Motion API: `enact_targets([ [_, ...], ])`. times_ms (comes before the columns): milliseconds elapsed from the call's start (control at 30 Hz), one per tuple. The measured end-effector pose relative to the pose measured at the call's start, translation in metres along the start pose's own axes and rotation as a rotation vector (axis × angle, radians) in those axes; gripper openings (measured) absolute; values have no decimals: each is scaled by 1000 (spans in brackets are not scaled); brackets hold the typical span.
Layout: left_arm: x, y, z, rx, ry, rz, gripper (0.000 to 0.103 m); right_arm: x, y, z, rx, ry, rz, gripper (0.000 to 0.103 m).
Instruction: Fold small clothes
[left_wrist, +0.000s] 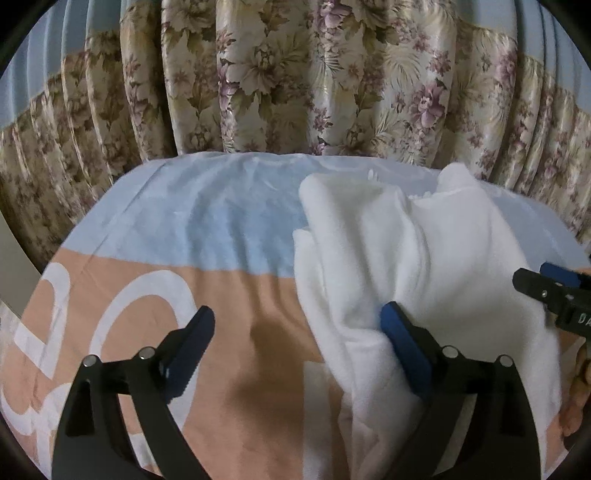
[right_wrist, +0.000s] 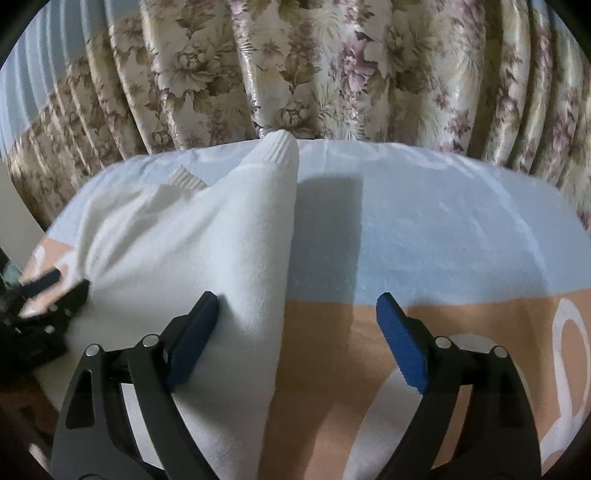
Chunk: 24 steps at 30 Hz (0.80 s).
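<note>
Lying rumpled, white garment, both tongs spread, possibly touching it.

White garment, floral curtain

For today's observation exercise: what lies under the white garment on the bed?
The white garment lies on a blue-and-peach bedsheet, which shows all around it. Whatever is directly beneath it is covered. Both the left gripper and right gripper are open.

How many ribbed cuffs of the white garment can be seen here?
2, both in the right wrist view: one cuff at the raised tip by the curtain, one cuff lying flat to its left. Others may be folded under.
</note>
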<state>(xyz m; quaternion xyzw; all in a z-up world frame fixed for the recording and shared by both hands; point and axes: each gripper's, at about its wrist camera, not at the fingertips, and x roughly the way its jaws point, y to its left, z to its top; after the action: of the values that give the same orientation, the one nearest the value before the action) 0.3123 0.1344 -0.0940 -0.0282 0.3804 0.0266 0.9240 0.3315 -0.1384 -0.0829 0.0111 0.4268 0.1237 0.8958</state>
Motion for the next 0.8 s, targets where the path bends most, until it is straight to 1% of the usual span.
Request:
enact_targets([
  [67, -7, 1, 6, -13, -8, -9, 91, -12, -4, 6, 37, -26, 33, 87],
  [100, -12, 0, 8, -13, -19, -14, 91, -18, -5, 10, 42, -42, 37, 87],
  [167, -24, -1, 14, -19, -57, -32, 91, -27, -3, 16, 40, -66, 45, 87],
  [267, -30, -4, 20, -28, -69, -65, 91, -31, 3, 21, 10, -77, 39, 87],
  [400, -16, -15, 19, -22, 4, -98, 91, -19, 5, 18, 16, -53, 42, 87],
  [500, -4, -21, 10, -13, 48, -93, 91, -4, 5, 10, 27, -14, 45, 87],
  [567, 10, -21, 1, -28, 109, -114, 92, 6, 6, 4, 22, 21, 51, 87],
  [600, 14, -18, -4, -50, 120, -130, 93, 9, 6, 1, 26, 27, 53, 88],
  [633, 15, -15, -7, -71, 116, -135, 96, 12, 7, -1, 30, 32, 53, 92],
  [667, 16, -12, -10, -98, 119, -141, 98, 14, 7, -3, 29, 37, 52, 93],
  [800, 20, -16, -8, -86, 142, -132, 101, 20, 7, -8, 53, 42, 76, 92],
])
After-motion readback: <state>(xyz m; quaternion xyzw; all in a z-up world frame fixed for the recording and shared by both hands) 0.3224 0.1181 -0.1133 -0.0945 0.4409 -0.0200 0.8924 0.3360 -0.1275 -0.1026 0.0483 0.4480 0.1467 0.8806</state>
